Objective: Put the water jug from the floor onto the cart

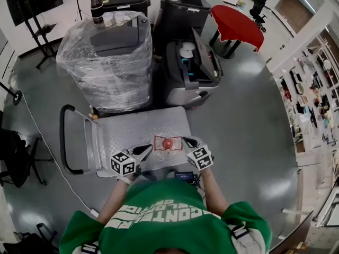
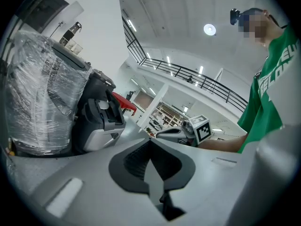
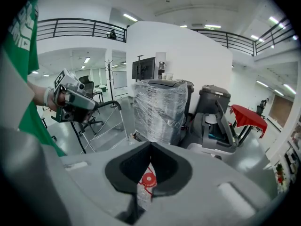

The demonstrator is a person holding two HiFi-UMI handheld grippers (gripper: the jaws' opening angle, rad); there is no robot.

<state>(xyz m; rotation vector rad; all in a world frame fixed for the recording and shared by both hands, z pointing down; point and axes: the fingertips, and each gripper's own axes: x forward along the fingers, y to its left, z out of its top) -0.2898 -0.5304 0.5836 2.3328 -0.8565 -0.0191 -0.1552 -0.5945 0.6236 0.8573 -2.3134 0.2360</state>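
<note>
The water jug (image 1: 168, 143), clear with a red cap and a red carry handle, hangs over the near part of the cart (image 1: 139, 127), a flat grey platform with a black push bar at its left. My right gripper (image 1: 185, 141) is shut on the jug's red handle from the right. In the right gripper view the cap (image 3: 149, 179) and the clear body show just below the closed right gripper (image 3: 150, 146). My left gripper (image 1: 147, 151) is beside the jug on its left, shut, with nothing between the jaws of the left gripper (image 2: 150, 141).
Behind the cart stands a plastic-wrapped stack (image 1: 106, 62). Beside it are an open grey case (image 1: 190, 73) and two black bins (image 1: 183, 7). A red-covered table (image 1: 238, 24) is at the back right. A black chair (image 1: 16, 157) and a floor cable lie left.
</note>
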